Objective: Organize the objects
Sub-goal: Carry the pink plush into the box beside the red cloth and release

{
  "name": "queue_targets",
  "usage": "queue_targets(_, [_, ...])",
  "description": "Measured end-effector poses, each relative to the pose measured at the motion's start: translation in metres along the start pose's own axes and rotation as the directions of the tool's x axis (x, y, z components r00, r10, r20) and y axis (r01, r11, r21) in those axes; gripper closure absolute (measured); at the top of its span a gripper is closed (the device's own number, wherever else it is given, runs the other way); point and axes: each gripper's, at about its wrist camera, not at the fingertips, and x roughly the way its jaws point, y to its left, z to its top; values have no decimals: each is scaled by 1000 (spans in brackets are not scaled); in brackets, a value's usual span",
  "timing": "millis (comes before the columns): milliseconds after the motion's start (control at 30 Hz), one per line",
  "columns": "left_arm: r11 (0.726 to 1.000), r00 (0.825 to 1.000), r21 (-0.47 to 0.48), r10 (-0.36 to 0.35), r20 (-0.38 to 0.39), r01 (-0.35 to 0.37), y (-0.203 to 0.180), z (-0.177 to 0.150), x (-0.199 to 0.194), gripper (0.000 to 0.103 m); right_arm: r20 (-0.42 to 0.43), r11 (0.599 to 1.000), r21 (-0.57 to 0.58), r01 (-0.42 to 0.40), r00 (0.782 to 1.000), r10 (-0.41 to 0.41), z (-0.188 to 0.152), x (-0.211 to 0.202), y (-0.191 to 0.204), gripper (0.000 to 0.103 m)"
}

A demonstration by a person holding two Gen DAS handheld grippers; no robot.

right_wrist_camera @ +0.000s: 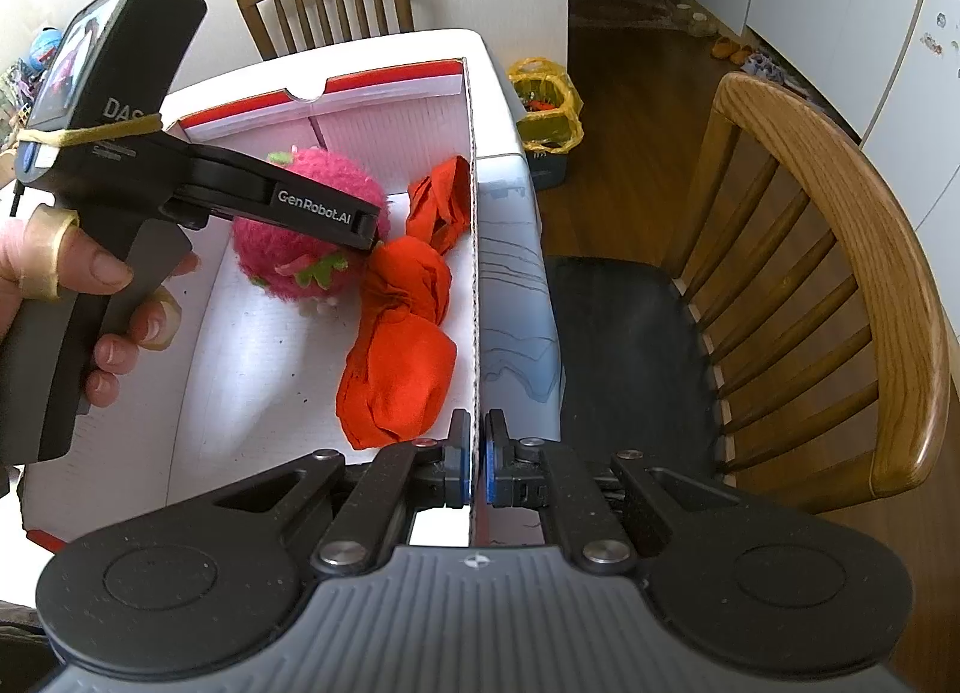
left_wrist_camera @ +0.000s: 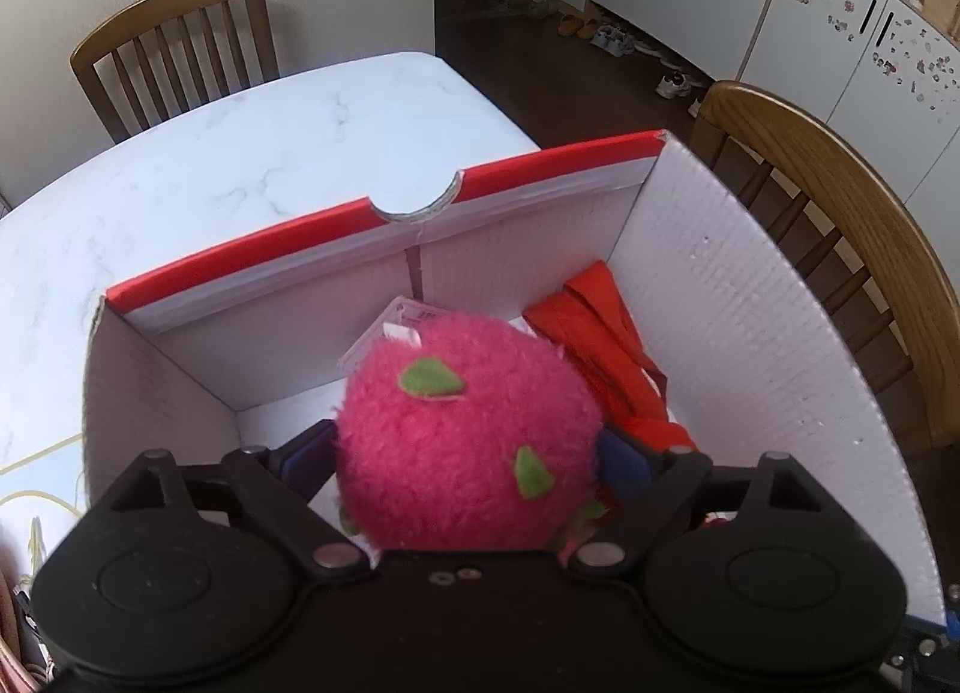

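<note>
Left wrist view: left gripper (left_wrist_camera: 468,456) jaws pinching pink plush dragon fruit (left_wrist_camera: 465,441) at mid-body, low inside white cardboard box (left_wrist_camera: 750,321), beside red cloth (left_wrist_camera: 606,357). Likely soft, light, squashy; broad mid-body grip suits. Right gripper (right_wrist_camera: 477,456) jaws clamped on box side wall.
</note>
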Motion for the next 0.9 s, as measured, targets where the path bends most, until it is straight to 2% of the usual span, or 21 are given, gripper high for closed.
queue_targets(433, [1000, 999, -14, -17, 50, 17, 5, -2, -30, 9, -2, 1000, 9, 5, 1000, -5, 0, 1, 0, 99])
queue_targets(900, [1000, 990, -19, -17, 137, 20, 18, -17, -90, 6, 0, 1000, -7, 29, 1000, -29, -1, 1, 5, 99])
